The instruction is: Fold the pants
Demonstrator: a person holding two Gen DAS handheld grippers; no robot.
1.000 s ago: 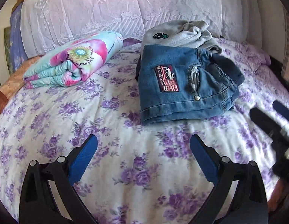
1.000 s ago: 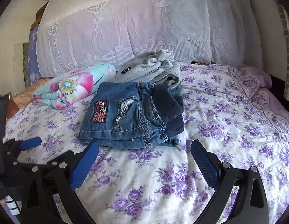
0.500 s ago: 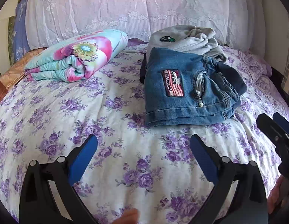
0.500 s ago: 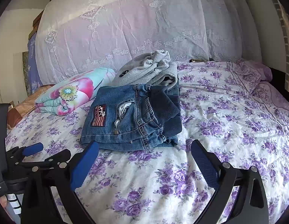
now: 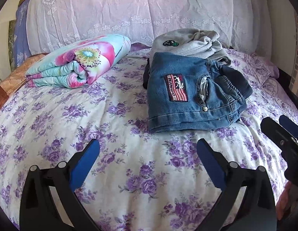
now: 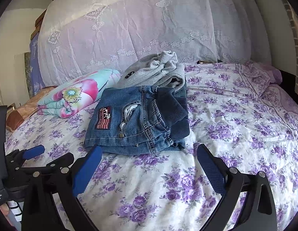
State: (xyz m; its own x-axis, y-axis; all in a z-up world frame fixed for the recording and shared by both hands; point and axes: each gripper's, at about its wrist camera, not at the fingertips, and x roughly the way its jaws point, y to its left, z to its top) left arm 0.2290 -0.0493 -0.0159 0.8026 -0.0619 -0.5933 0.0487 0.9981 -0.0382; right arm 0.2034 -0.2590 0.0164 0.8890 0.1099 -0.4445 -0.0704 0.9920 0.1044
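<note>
A: In the left wrist view, what is changing?
B: The left tool (image 5: 148,155) is backing off toward the bed's (image 5: 52,119) near edge, jaws wide and empty; the folded denim pants (image 5: 189,94) are lying mid-bed.

A: And the right wrist view?
B: The right tool (image 6: 149,160) is retreating too, spread wide, holding nothing; the pants (image 6: 137,121) are sitting just ahead, against a grey garment (image 6: 154,73). This fold looks finished.

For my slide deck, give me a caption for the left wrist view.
Open left gripper hovers over the purple-flowered bedsheet, short of the folded blue denim pants.
</note>
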